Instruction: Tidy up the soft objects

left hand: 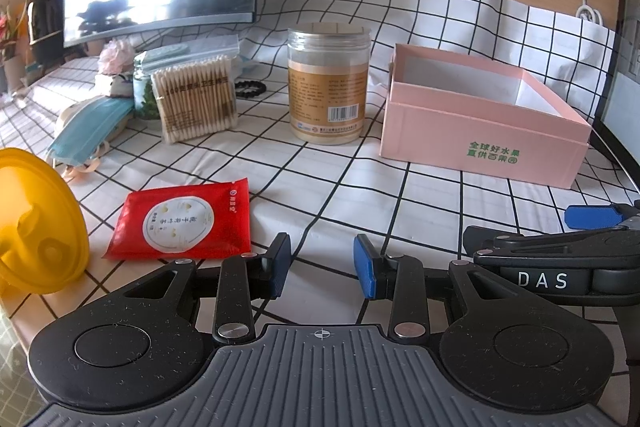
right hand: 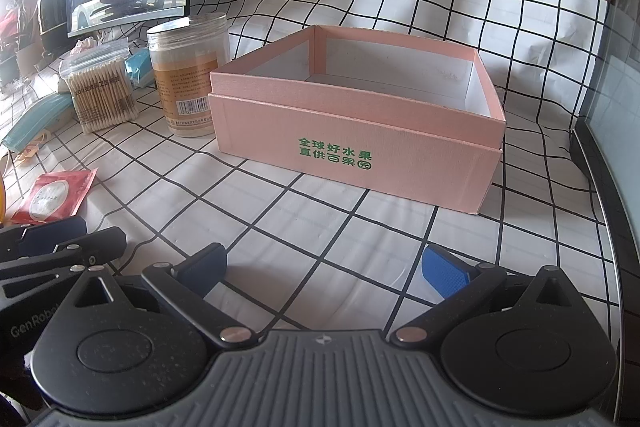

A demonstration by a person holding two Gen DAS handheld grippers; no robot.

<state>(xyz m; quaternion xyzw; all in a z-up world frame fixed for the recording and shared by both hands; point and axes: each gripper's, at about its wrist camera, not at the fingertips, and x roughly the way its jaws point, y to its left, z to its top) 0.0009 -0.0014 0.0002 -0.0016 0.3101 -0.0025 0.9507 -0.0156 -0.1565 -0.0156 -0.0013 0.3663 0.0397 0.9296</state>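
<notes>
Blue face mask (left hand: 90, 131) half hidden behind the yellow thing (left hand: 38, 223) at the desk's left edge; red packet (left hand: 182, 221) flat. My left jaws (left hand: 322, 265) and right jaws (right hand: 324, 269) gape empty.

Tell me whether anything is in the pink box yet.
No, the pink box shows only its bare white floor and walls in the right wrist view.

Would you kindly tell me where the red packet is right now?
The red packet lies flat on the checked cloth at lower left in the left wrist view, just ahead-left of the left tool, beside a yellow object.
</notes>
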